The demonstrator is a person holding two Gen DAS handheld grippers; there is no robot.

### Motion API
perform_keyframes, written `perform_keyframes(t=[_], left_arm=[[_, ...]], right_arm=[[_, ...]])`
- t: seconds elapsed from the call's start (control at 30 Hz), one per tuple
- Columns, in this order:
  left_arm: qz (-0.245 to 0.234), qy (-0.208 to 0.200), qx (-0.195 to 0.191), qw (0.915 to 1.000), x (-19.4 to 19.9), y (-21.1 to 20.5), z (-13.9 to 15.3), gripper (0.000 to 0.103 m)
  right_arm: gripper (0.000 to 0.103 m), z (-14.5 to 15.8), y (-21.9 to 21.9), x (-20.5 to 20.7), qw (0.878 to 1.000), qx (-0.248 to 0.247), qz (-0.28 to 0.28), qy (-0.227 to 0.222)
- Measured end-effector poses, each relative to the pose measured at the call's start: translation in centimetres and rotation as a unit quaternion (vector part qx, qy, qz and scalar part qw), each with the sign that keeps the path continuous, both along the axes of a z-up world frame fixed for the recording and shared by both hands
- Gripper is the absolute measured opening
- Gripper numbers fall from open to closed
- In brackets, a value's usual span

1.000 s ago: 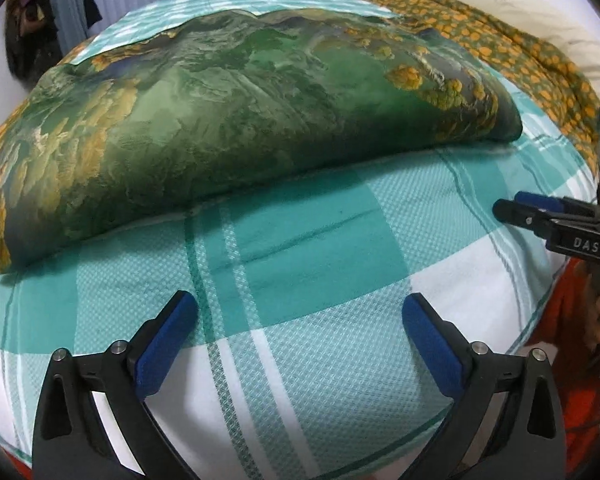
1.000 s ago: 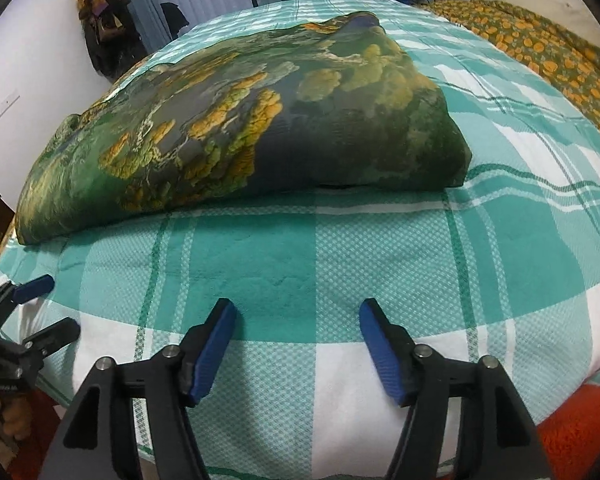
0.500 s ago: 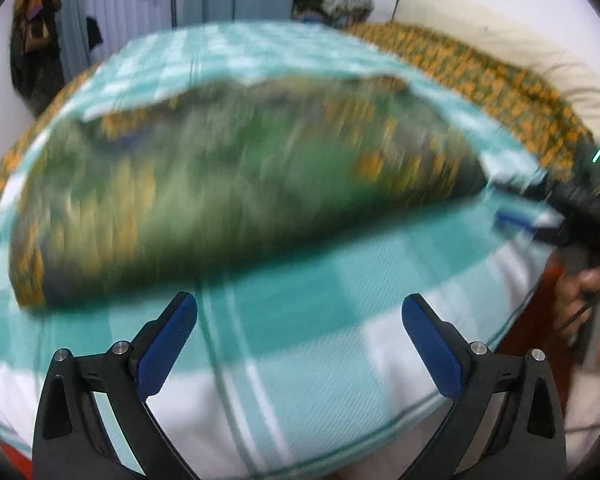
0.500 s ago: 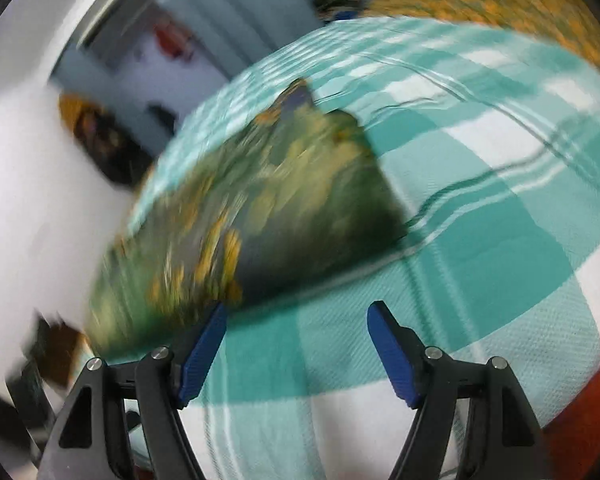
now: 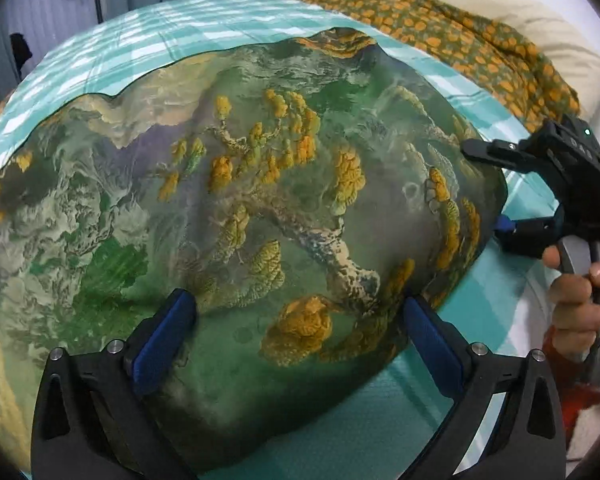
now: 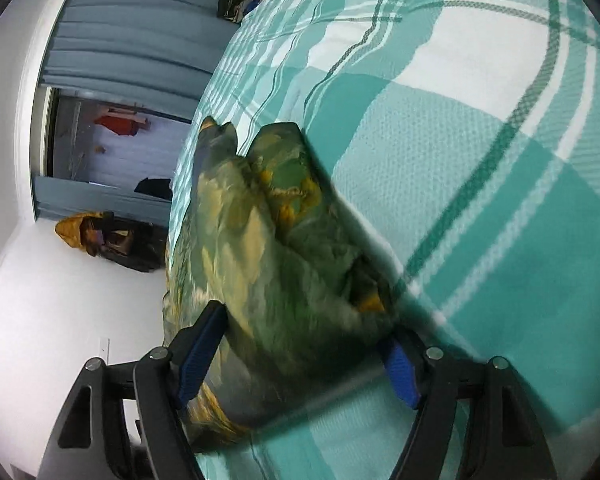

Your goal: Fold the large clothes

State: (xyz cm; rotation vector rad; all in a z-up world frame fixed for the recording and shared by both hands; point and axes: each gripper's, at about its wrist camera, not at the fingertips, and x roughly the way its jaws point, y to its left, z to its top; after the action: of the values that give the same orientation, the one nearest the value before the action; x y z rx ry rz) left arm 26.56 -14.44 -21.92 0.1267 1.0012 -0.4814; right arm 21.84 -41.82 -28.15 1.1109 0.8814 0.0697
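A folded green garment (image 5: 260,200) with yellow print lies on the teal checked bedspread (image 5: 204,20). My left gripper (image 5: 300,332) hovers over its near part, open, with the cloth below the fingers and nothing between the pads. At the garment's right end my right gripper (image 5: 492,186) is turned on its side, one finger above the fold and one at bed level. In the right wrist view the garment's thick edge (image 6: 284,288) sits between the right gripper's (image 6: 300,356) blue pads, whose jaws are opening and stand wide. A hand (image 5: 576,296) holds its grip.
An orange-patterned blanket (image 5: 480,52) and a cream pillow (image 5: 500,8) lie along the bed's far right. Blue curtains (image 6: 140,32) and a white wall (image 6: 60,300) stand beyond the bed's far side. Something orange-red (image 5: 580,400) lies below the bed's near right edge.
My left gripper has moved forward from the bare bedspread to over the garment. My right gripper has rolled onto its side, reached the garment's right end and widened its jaws.
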Motion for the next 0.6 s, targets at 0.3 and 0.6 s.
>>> perform_keyframes(t=[0.3,0.6], left_arm=[[0.033,0.02,-0.062,0.9973,-0.7,4.2,5.5,0.101],[0.004,-0.015,-0.12,0.9926,0.8,4.5,19.3,0.102]], right_arm=[[0.032,3.1,1.9,0.2,0.996,-0.08,0.017,-0.045],[0.031,16.6,13.9,-2.4,0.901,-0.341,0.152,-0.221]])
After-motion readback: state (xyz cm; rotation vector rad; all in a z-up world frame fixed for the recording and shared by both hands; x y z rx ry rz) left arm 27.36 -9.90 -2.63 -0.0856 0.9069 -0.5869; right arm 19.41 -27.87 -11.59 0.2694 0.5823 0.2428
